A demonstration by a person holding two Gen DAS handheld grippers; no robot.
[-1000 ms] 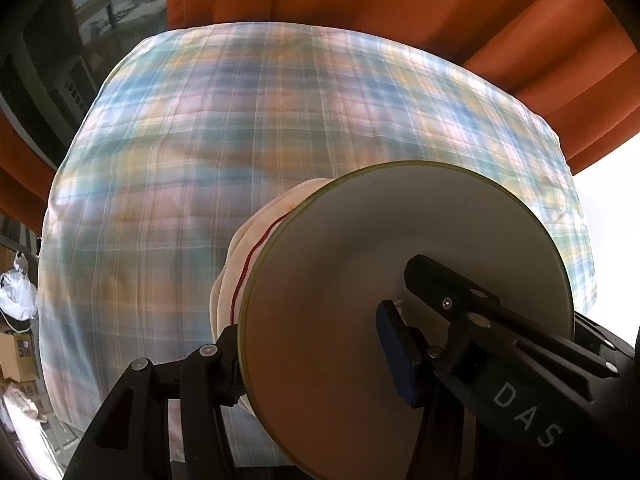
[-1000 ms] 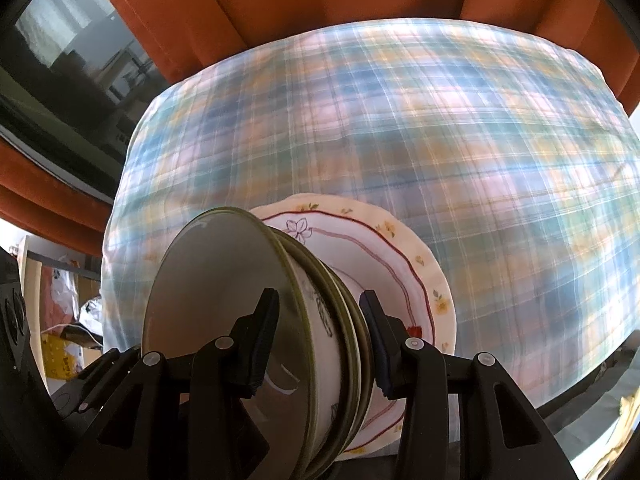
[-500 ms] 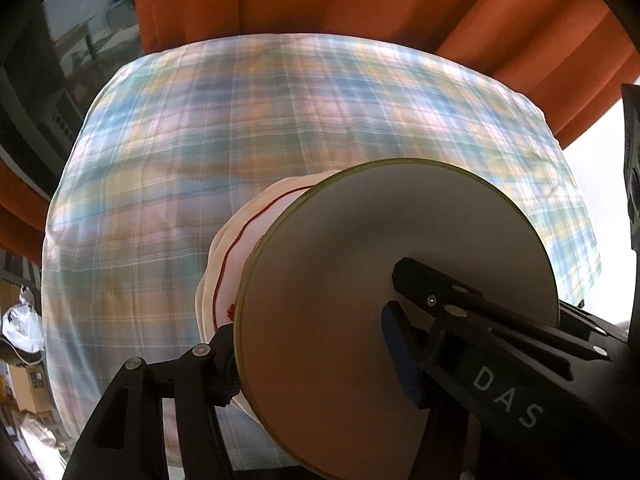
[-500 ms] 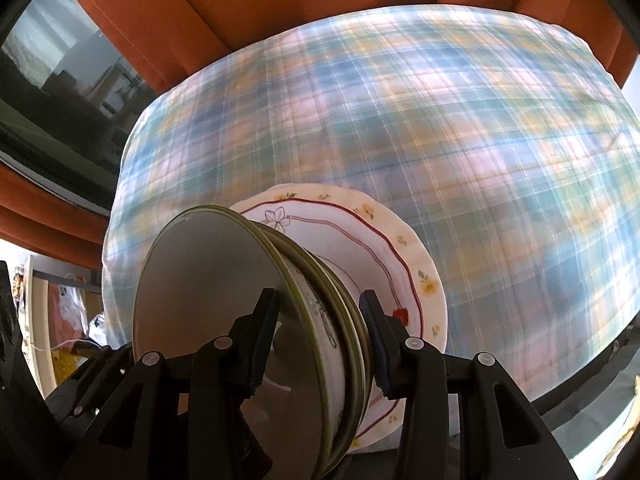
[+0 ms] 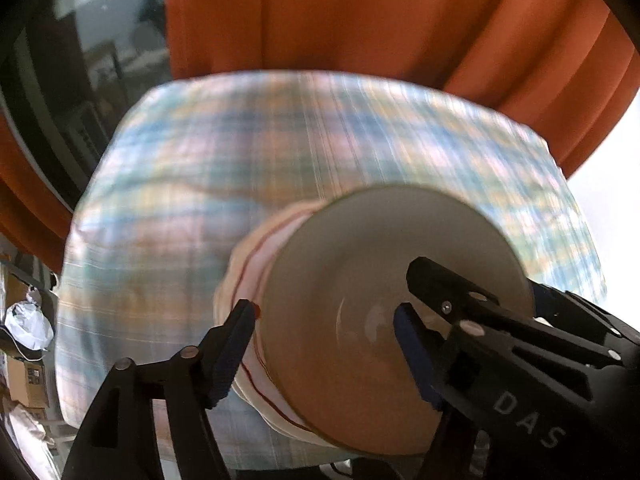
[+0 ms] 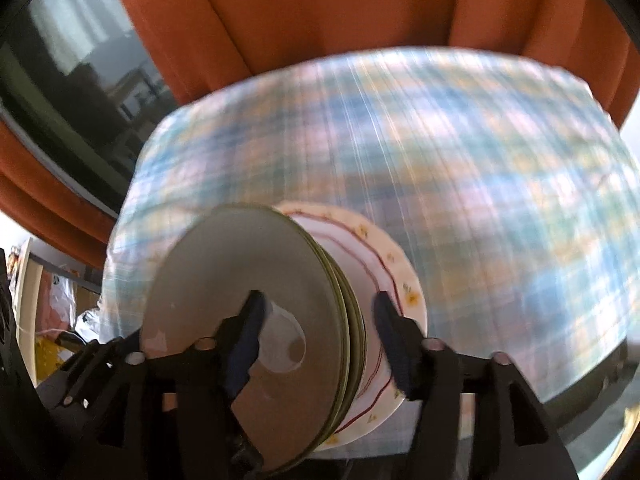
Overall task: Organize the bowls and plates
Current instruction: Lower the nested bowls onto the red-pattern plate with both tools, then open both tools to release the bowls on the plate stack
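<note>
1. The stack of green-rimmed bowls (image 6: pixel 256 320) sits on a white flowered plate (image 6: pixel 384 280) on the checked tablecloth (image 6: pixel 460 168). It lies between the fingers of both grippers, each straddling one side.
2. The left gripper (image 5: pixel 324 344) has its jaws opening. One blue pad (image 5: pixel 232 352) stands just outside the plate's red-lined edge and the other is over the bowl's hollow; neither seems to press.
3. The right gripper (image 6: pixel 316 340) is opening too. One finger is in front of the top bowl's inner face, the other just beyond the plate's rim, with a gap showing on that side.
4. The step looks like letting go of the stack once it is set down. Judged from this, let both pairs of fingers spread fully before drawing back, and pull away along the line of the fingers so no pad catches a rim and tips the pile.
5. The cloth is soft and creased, so the plate may rock.
6. Beyond the fingers hang orange curtains (image 5: pixel 360 20); to the far left is a dark window (image 6: pixel 72 60), with boxes and bags low at the left.
</note>
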